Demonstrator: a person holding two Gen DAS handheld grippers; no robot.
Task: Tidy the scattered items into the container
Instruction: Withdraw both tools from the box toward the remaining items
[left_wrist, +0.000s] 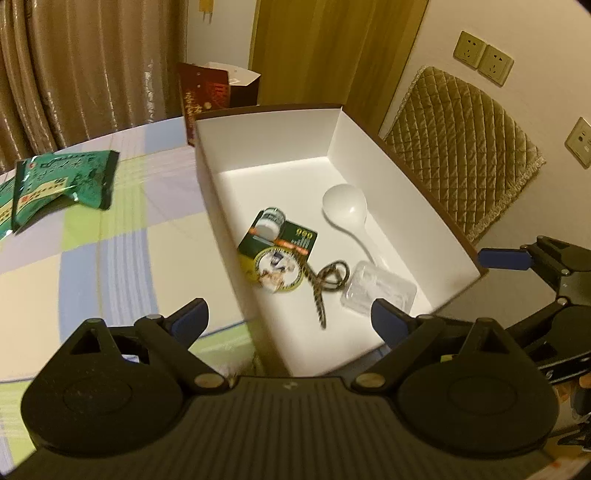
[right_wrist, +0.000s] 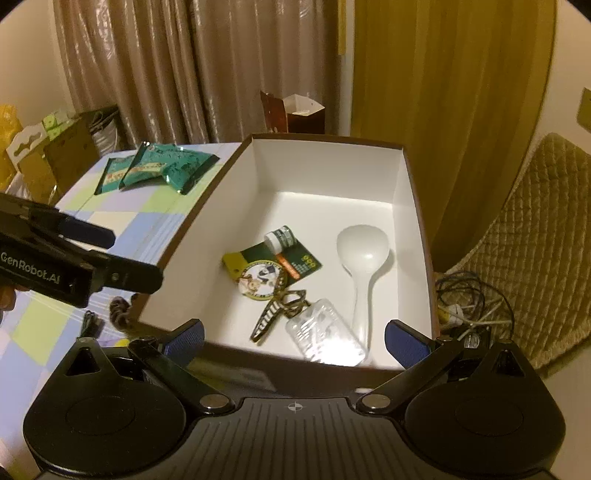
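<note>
A white-lined box (left_wrist: 266, 144) with brown outer walls stands on the checked tablecloth. In it lie a white spoon (left_wrist: 343, 210), a small bottle (left_wrist: 271, 221), a green card (left_wrist: 295, 236), a round badge (left_wrist: 275, 273), a striped clip (left_wrist: 321, 291) and a clear plastic case (left_wrist: 376, 291). My left gripper (left_wrist: 290, 319) is open and empty above the box's near left corner. My right gripper (right_wrist: 295, 341) is open and empty above the near wall of the box (right_wrist: 325, 166). Green snack packets (right_wrist: 159, 170) lie on the cloth left of the box.
A dark hair tie (right_wrist: 120, 312) and a small black clip (right_wrist: 88, 323) lie on the cloth by the box's near left corner. Behind the box stands a dark red paper bag (left_wrist: 207, 96). At the right are a quilted cushion (left_wrist: 461, 147) and tangled cables (right_wrist: 469, 302).
</note>
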